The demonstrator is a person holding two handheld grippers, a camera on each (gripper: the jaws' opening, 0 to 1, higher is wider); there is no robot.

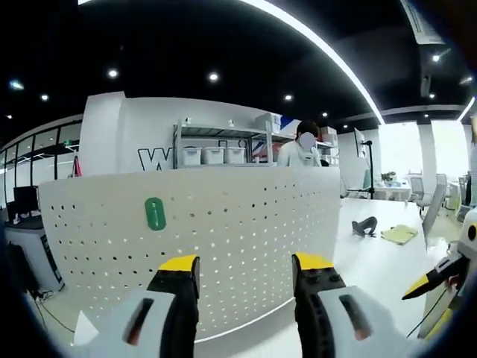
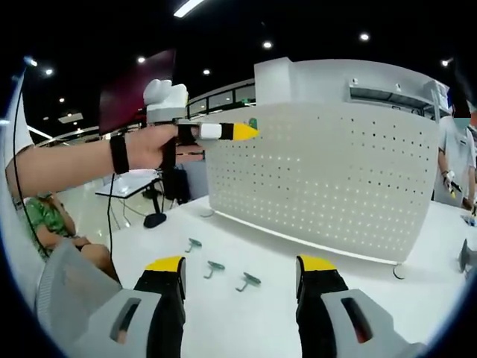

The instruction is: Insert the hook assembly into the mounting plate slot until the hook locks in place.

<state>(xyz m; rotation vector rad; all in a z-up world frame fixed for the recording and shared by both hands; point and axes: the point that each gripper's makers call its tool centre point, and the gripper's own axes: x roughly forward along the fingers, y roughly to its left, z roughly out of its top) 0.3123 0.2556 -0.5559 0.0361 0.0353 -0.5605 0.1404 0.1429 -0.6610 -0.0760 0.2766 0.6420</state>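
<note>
Your left tongs (image 1: 244, 272) face the upright pegboard (image 1: 246, 224), spread and empty, while your right tongs (image 2: 240, 272), likewise released, hover over three hooks (image 2: 215, 266) lying on the worktop (image 2: 246, 321), ready for picking.

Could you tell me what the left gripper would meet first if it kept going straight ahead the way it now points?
Most likely the white pegboard: the left gripper, jaws open and empty, faces its perforated face squarely, right of the green tag. Nothing seems to lie between, though the depth is hard to judge.
</note>
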